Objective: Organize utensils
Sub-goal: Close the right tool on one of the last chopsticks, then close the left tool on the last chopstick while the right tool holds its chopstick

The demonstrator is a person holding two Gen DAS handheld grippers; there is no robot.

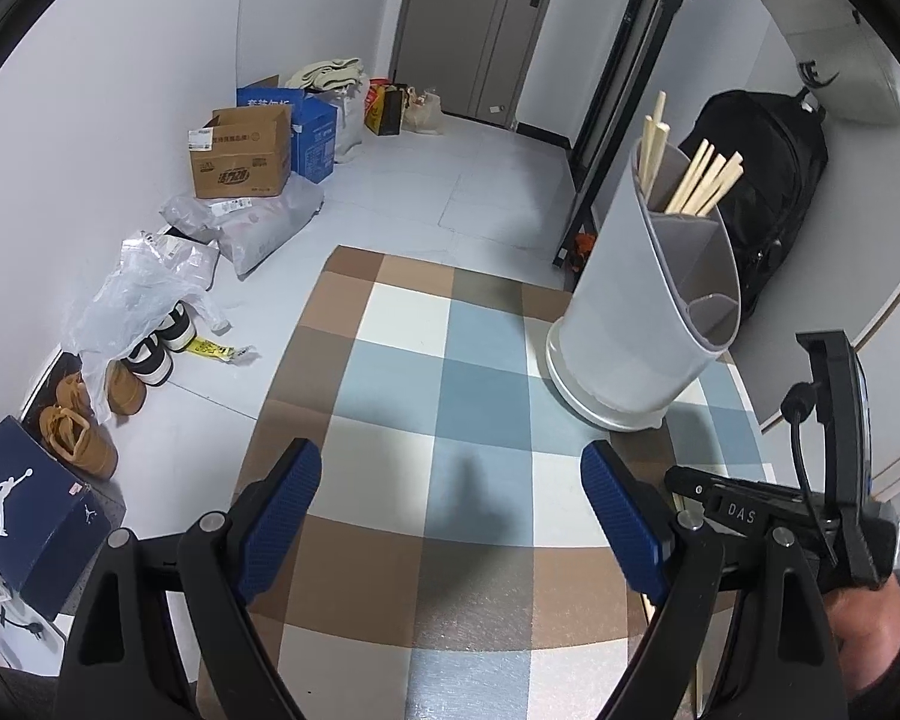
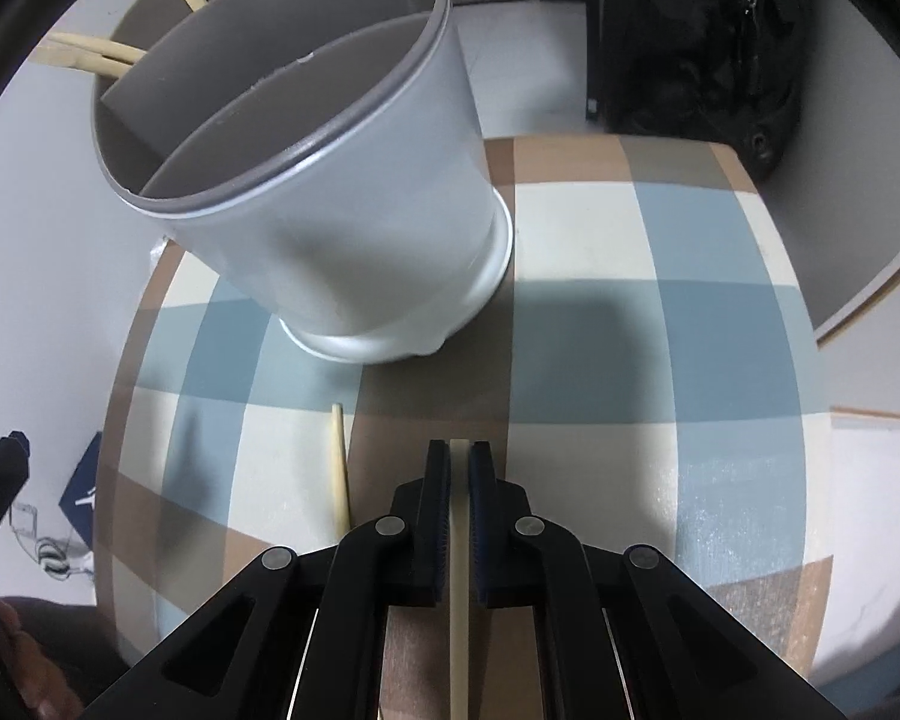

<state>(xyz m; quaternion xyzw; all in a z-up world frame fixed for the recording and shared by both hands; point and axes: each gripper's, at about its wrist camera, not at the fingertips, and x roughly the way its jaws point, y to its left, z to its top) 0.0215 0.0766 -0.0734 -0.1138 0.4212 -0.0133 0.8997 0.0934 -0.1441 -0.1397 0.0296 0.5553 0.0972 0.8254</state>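
Note:
A grey utensil holder with inner dividers stands on the checked tablecloth; several pale wooden chopsticks stick out of its far compartment. My left gripper hangs open over the cloth with nothing between its blue pads. In the right wrist view my right gripper is shut on a single chopstick, which runs lengthwise between the pads, just in front of the holder. Another chopstick lies loose on the cloth to its left.
The right gripper's body and a hand show at the lower right of the left wrist view. A black backpack stands behind the table. Cardboard boxes, bags and shoes lie on the floor to the left.

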